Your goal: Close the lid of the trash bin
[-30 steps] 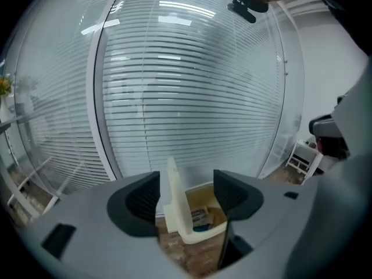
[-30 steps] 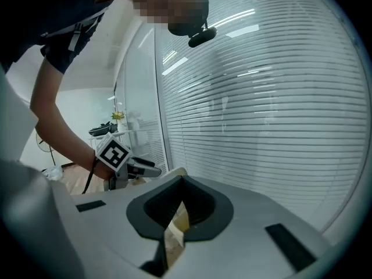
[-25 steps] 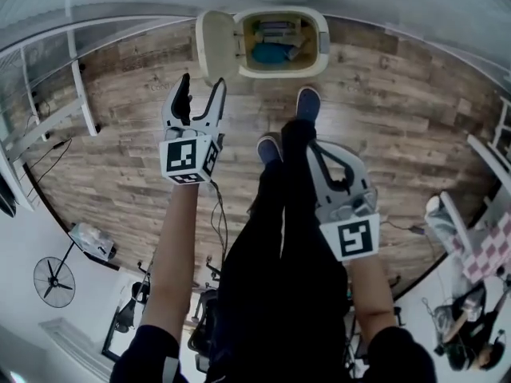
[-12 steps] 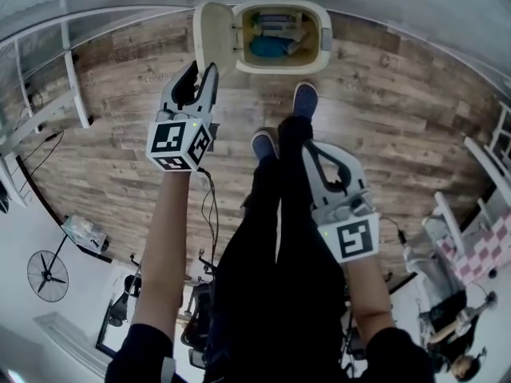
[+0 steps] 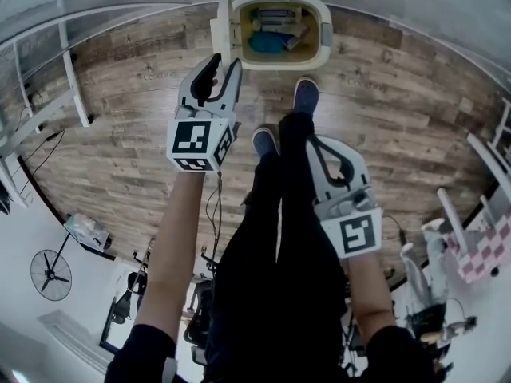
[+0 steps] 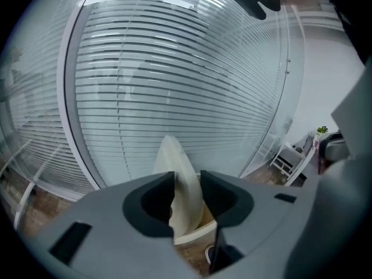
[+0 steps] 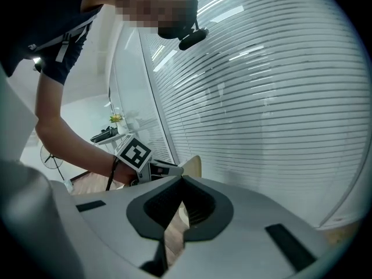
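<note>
The left gripper [image 5: 217,61] clasps the lid [image 5: 224,29] between its jaws, which are opening slightly. The lid stands upright on the left edge of the open trash bin [image 5: 323,34] on the wooden floor [image 5: 120,134]. The right gripper [image 5: 318,144] is clenched and empty, well apart from the bin.
</note>
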